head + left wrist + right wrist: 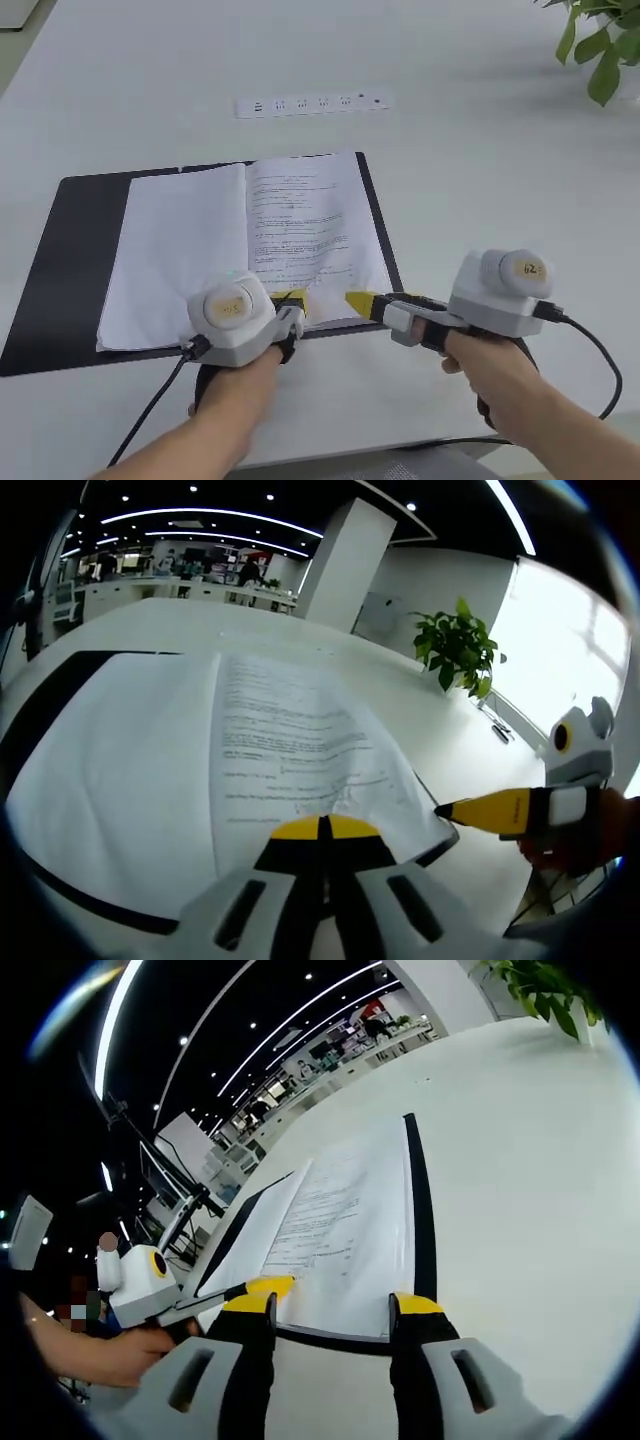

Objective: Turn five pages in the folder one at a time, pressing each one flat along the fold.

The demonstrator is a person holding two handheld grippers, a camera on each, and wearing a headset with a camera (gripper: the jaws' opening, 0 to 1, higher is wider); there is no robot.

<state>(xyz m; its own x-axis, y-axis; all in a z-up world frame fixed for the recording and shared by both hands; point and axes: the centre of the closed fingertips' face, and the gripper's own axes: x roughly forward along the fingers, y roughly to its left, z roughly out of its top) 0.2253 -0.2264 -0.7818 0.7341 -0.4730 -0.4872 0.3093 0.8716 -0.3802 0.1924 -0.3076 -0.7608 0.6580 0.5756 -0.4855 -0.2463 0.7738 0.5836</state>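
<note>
Jaws on the left gripper (320,832) meet tip to tip with nothing visibly between them, poised at the near edge of the printed page (300,750), not far from the fold; whether the tips touch the paper I cannot tell. Jaws on the right gripper (337,1305) stand well apart and empty, framing the near right corner of that page, just short of it. The folder (60,250) lies open and flat on the white table (480,180), with a blank page (180,250) left of the fold and the printed one right of it. Such sheets should be light, thin and floppy, apt to slide and to lift two at once. The free lower right corner, away from the fold, looks the best place to pinch, gently, since a hard tug could crease or tear. Beyond the folder sit a power strip (310,103) and a potted plant (600,40).
</note>
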